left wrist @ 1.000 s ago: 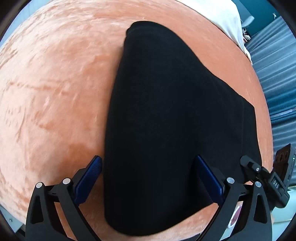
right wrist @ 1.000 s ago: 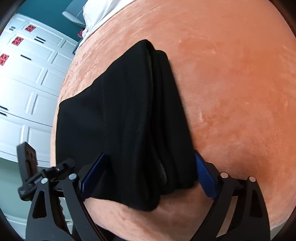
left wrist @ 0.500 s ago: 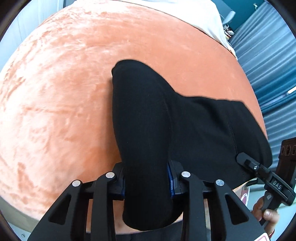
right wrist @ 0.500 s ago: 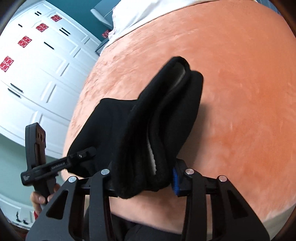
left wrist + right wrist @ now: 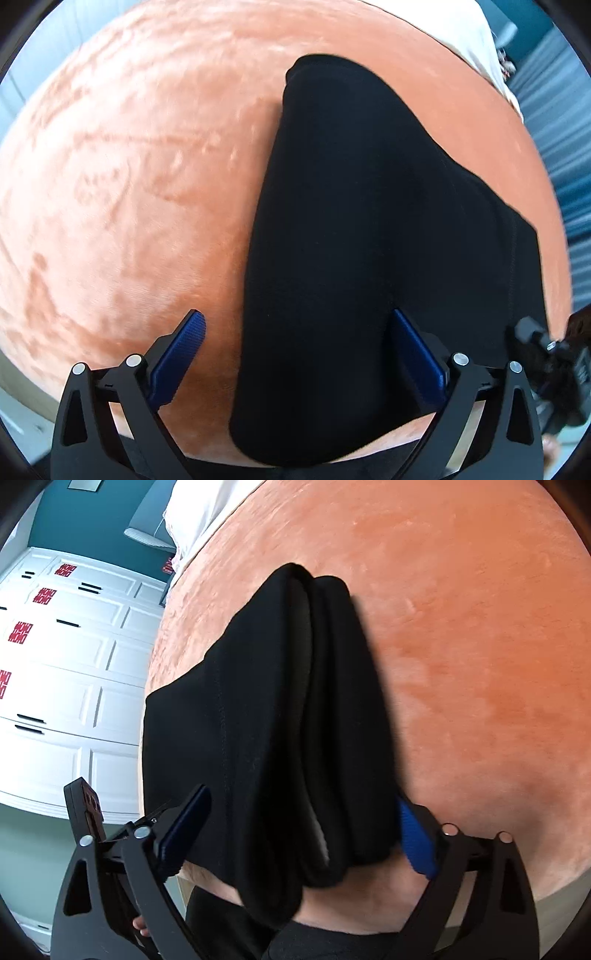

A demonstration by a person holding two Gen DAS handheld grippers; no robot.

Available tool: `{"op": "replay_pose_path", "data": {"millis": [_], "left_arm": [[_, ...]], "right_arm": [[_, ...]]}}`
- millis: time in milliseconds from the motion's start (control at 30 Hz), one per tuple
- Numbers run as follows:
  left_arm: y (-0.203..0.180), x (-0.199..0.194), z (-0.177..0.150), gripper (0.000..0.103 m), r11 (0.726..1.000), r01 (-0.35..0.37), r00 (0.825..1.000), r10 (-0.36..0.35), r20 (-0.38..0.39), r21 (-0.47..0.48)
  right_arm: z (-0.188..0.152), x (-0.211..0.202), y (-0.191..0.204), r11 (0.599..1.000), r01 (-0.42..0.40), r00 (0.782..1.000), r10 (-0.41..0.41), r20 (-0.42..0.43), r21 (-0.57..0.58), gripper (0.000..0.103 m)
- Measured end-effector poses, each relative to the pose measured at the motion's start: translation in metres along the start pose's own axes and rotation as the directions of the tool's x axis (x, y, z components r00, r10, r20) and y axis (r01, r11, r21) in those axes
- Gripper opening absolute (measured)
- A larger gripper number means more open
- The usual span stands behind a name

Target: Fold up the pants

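The black pants (image 5: pixel 354 236) lie folded in a thick bundle on the orange velvet bed cover (image 5: pixel 129 166). In the right wrist view the pants (image 5: pixel 280 720) show several stacked layers with a pale inner edge. My left gripper (image 5: pixel 295 332) is open, its blue-padded fingers straddling the near end of the bundle. My right gripper (image 5: pixel 303 812) is open too, its fingers on either side of the near end of the layered edge. The other gripper shows at the right edge of the left wrist view (image 5: pixel 554 369).
A white sheet or pillow (image 5: pixel 199 520) lies at the far end of the bed. White panelled wardrobe doors (image 5: pixel 66 672) stand to the left of the bed. Blue curtains (image 5: pixel 561 122) hang on the other side. The bed's near edge runs just under both grippers.
Half a second ago both grippers were shut on the pants and held the near end raised. Now both have opened and the bundle lies flat on the cover.
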State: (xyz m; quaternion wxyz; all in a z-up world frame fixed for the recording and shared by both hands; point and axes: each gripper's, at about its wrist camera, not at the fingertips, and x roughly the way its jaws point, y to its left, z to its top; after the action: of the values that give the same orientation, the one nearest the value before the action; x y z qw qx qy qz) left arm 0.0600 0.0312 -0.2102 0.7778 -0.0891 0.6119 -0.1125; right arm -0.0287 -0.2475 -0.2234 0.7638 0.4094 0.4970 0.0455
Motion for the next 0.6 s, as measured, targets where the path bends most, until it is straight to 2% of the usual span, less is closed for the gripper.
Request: {"op": "replay_pose_path", "data": {"millis": [100,200,267,367,600], "left_arm": [[-0.008,0.004,-0.002,0.098,1.000,-0.020,1.000,0.020,0.004,0.008],[-0.030,0.006,0.003,0.098,0.995,-0.073,0.997,0.072,0.027,0.062],[-0.043,0.011,0.009,0.094,0.992,-0.083,0.996,0.080,0.029,0.093],[-0.061,0.015,0.019,0.083,0.992,-0.057,0.998,0.055,0.015,0.109],[-0.070,0.024,0.034,0.077,0.992,-0.054,0.999,0.055,0.002,0.111]], "right_arm": [[-0.001,0.008,0.011,0.998,0.057,0.998,-0.057,0.009,-0.039,0.096],[-0.007,0.009,0.020,0.991,0.111,0.994,-0.110,0.020,-0.079,0.096],[-0.008,0.010,0.022,0.985,0.138,0.990,-0.136,0.026,-0.102,0.095],[-0.004,0.007,0.014,0.983,0.151,0.988,-0.149,0.029,-0.108,0.095],[-0.001,0.013,0.017,0.983,0.154,0.988,-0.151,0.032,-0.105,0.096]]}}
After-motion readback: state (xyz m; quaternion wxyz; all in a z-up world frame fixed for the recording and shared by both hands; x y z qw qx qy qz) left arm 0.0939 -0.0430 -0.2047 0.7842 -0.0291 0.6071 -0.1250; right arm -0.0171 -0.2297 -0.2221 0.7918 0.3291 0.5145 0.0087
